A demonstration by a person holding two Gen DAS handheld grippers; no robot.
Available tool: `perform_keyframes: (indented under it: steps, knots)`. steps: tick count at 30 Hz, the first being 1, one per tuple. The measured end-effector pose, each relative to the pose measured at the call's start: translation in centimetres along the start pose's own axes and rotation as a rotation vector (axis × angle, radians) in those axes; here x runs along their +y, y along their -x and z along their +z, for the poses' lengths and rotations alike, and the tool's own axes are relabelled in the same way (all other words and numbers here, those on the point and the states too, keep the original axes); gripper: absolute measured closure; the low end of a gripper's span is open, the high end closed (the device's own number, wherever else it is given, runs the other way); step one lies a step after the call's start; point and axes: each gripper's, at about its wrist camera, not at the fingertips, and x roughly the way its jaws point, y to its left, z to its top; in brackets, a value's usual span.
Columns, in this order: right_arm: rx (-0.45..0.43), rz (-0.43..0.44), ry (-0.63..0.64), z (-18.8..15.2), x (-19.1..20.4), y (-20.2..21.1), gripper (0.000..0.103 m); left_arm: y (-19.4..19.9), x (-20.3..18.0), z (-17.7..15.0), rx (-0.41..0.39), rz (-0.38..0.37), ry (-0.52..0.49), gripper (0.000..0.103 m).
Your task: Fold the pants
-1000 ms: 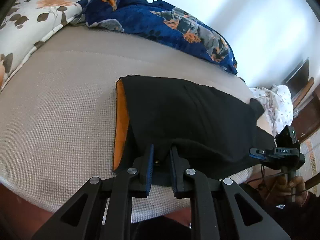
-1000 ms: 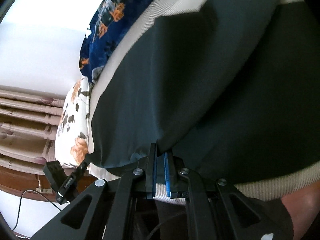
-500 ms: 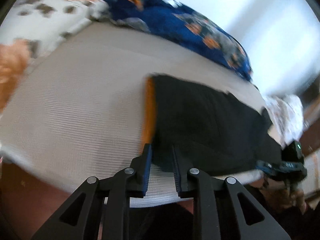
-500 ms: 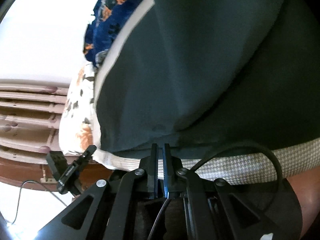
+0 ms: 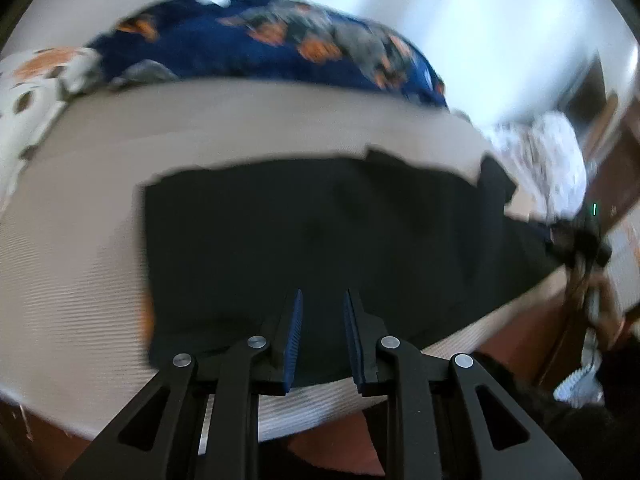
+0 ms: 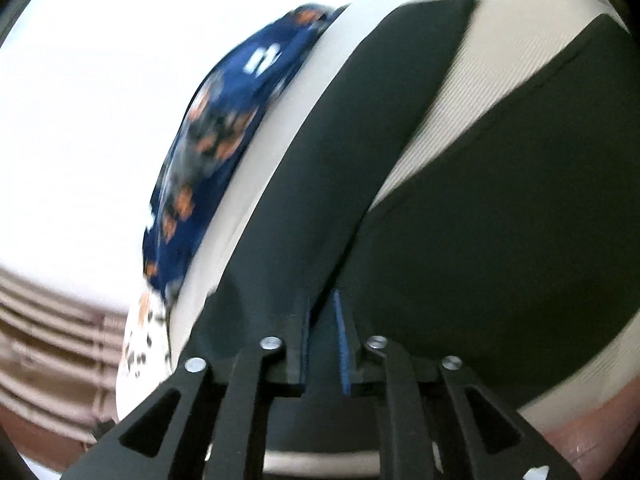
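The black pants [image 5: 320, 232] lie spread flat on the beige bed cover [image 5: 80, 272], with a sliver of orange lining [image 5: 147, 320] at their left edge. My left gripper [image 5: 322, 298] hovers over the near edge of the pants, its blue pads slightly apart and empty. In the right wrist view the pants [image 6: 500, 220] split into two legs, with bed cover [image 6: 452, 108] between them. My right gripper [image 6: 323, 300] sits over the fork of the legs; its jaws are opening and no cloth is pinched. It also appears blurred at the right as the right gripper [image 5: 580, 240].
A blue flowered blanket [image 5: 260, 48] lies along the far side of the bed, and a white flowered pillow [image 5: 24, 100] at the left. A white patterned cloth [image 5: 548, 160] and dark wooden furniture [image 5: 624, 168] are at the right. A brown ribbed panel [image 6: 48, 340] stands beyond the bed.
Both grippers let go of the pants' near edge and their jaws parted. The left one swung right over the pants; the right one shifted toward the leg fork.
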Motion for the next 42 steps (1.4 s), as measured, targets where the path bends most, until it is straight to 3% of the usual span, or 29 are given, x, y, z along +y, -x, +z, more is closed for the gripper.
perform_keyframes:
  steps: [5,8,11,15,18,23,24,25,27,28,33,42]
  knots:
    - [-0.068,-0.026,-0.076,6.9,-3.5,0.2,0.070,-3.3,0.7,-0.9,0.065,-0.010,0.079,0.080]
    - [-0.088,-0.058,-0.092,10.4,-4.9,-0.7,0.069,-3.5,1.7,-1.5,0.053,-0.034,0.155,0.080]
    - [-0.086,-0.060,-0.119,13.4,-6.4,-1.7,0.067,-3.5,2.0,-1.3,0.055,-0.022,0.157,0.080]
    - [-0.079,0.002,-0.193,14.6,-8.0,-2.7,0.064,-3.7,1.8,-1.3,0.060,-0.011,0.148,0.080]
    - [-0.073,0.038,-0.166,15.2,-7.1,-3.8,0.060,-3.7,1.9,-1.6,0.061,-0.013,0.160,0.080]
    - [-0.084,0.185,-0.248,15.5,-7.8,-5.1,0.062,-3.9,2.1,-1.3,0.067,-0.019,0.188,0.080]
    - [-0.087,0.165,-0.254,15.6,-7.7,-5.1,0.067,-3.9,2.1,-1.3,0.069,-0.016,0.187,0.080]
    - [-0.127,0.036,-0.242,15.8,-7.4,-4.4,0.067,-4.0,2.1,-1.2,0.070,-0.013,0.185,0.080]
    - [-0.224,-0.099,-0.181,16.2,-6.5,-2.8,0.063,-4.0,2.0,-1.2,0.070,-0.006,0.177,0.080]
    - [-0.230,-0.149,-0.160,17.0,-6.4,-2.7,0.062,-4.1,1.9,-1.2,0.070,-0.004,0.173,0.080]
    - [-0.180,0.005,-0.245,20.0,-9.2,-3.9,0.061,-4.2,1.9,-1.1,0.069,-0.006,0.174,0.080]
    - [-0.087,0.060,-0.248,23.1,-8.8,-6.8,0.056,-4.3,1.7,-1.3,0.058,0.000,0.178,0.079]
